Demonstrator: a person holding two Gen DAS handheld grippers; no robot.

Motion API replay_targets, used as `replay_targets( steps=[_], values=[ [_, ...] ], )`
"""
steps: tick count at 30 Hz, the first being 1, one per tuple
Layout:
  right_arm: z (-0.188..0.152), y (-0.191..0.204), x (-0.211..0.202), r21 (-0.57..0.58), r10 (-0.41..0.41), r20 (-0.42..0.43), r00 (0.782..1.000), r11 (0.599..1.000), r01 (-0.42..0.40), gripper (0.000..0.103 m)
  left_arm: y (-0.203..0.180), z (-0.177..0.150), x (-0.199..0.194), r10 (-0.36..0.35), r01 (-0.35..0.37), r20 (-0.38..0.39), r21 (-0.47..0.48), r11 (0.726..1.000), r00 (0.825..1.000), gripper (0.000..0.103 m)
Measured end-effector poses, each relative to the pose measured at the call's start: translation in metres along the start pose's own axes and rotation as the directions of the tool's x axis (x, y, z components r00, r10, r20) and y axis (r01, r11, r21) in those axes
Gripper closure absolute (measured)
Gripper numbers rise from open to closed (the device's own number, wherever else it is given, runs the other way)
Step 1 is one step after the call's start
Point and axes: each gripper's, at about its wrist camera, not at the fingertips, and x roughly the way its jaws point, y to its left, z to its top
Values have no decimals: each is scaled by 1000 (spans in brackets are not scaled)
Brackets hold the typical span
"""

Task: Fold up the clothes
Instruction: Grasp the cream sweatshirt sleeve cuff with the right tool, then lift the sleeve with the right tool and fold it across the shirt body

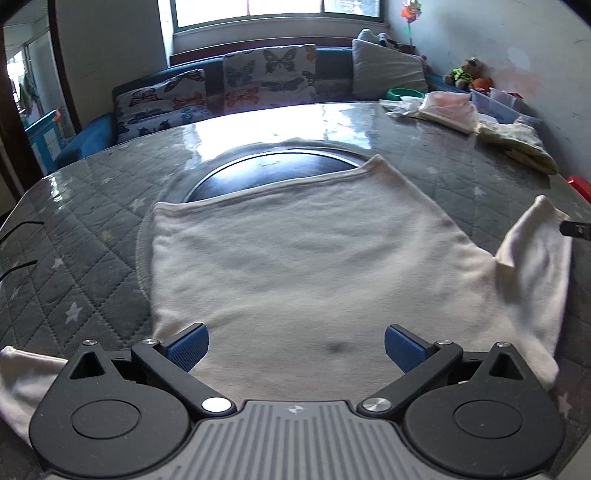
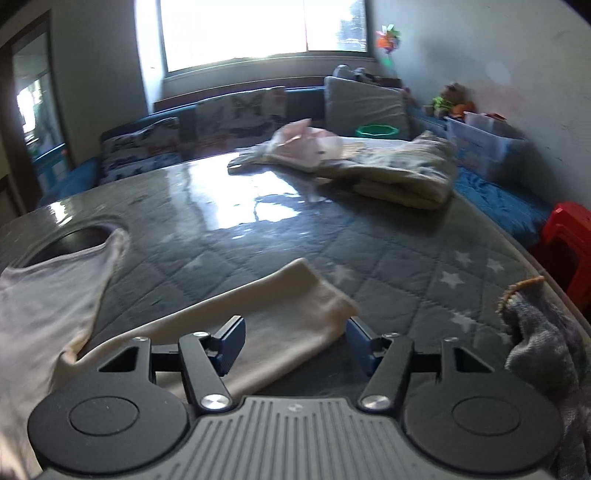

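L gripper (image 1: 296, 348) jaws wide apart, hovering over near hem of white shirt (image 1: 295, 258), holding nothing. R gripper (image 2: 295, 341) also apart, straddling the sleeve (image 2: 266, 314), not clamped yet afaict.

Shirt lies flat mid-table, far edge overhanging a round dark recess (image 1: 273, 173).

Risks: R closes on top layer only → sleeve peels, fold goes skewed. Table (image 2: 388, 258) cover looks glossy/slick, so shirt prob slides when dragged w/o L pinning it. Far hem could sag into recess. Grey knit item (image 2: 546, 332) near R side may snag.

Further back: folded clothes pile (image 2: 388, 173), then sofa w/ butterfly cushions (image 1: 269, 77), bright window (image 1: 273, 11), red stool (image 2: 565, 251) off to R.
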Motion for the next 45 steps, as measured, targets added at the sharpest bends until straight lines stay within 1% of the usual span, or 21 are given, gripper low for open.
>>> replay_targets(
  steps=[3,4,6,7,9,10,11,13,15,16,18,19,20,22,23,24,27,32,39,45],
  values=[
    [2,-1,5,-27,0,-4,1000,1000,0,46,-6,0,-1,-11,11,-2,10,1000,1000,0],
    [6,-5,12,-12,0,-11,1000,1000,0,47,-8,0,-1,-14,14,-5,12,1000,1000,0],
    [7,1,16,-33,-11,-12,1000,999,11,49,-11,0,-2,-21,21,-9,20,1000,1000,0],
    [10,-4,21,-21,1,-27,1000,1000,-2,49,-12,0,-2,-24,24,-11,24,999,1000,0],
    [8,-21,20,19,23,-11,1000,1000,-23,55,-14,-1,-2,-28,28,-14,27,999,1000,0],
    [11,-30,19,29,30,-20,999,999,-29,56,-15,-1,-2,-29,30,-15,29,999,999,0],
    [10,-31,18,29,20,-19,1000,999,-19,61,-16,-1,-2,-31,32,-17,30,999,999,0],
    [10,-32,17,27,5,-17,1000,1000,-5,64,-18,-1,-1,-35,35,-20,34,999,999,0],
    [10,-34,18,25,-1,-18,1000,1000,2,73,-20,-2,-1,-38,39,-23,37,999,999,0],
    [10,-34,18,33,-2,-19,1000,999,3,75,-21,-2,-1,-40,41,-25,38,998,999,0],
    [9,-31,22,40,-25,-15,1000,999,26,83,-23,-2,-1,-43,44,-28,42,998,999,0],
    [6,-31,23,46,-28,-10,1000,999,28,84,-24,-2,-1,-45,46,-30,43,998,999,0],
    [4,-33,24,51,-29,-5,1000,998,29,88,-24,-2,-1,-47,48,-32,45,998,998,0],
    [4,-34,25,71,-34,1,999,997,34,90,-26,-2,-1,-50,52,-32,48,998,998,0],
    [3,-35,24,70,-29,7,1000,997,29,93,-26,-2,-1,-52,54,-32,50,997,998,0],
    [12,-33,13,119,-48,10,999,992,46,95,-28,-2,-2,-55,56,-31,51,997,998,0],
    [14,-36,6,124,-27,35,999,992,22,96,-32,-2,-3,-69,70,-29,58,996,997,0],
    [22,-31,-19,119,9,91,996,993,-20,98,-43,-4,-7,-100,102,-25,82,991,995,0],
    [36,-16,-56,79,77,178,981,993,-92,98,-61,-5,-11,-148,150,-20,117,982,989,0],
    [43,-12,-71,54,73,217,973,995,-87,98,-78,-6,-13,-178,179,-20,147,973,984,0]
  ],
)
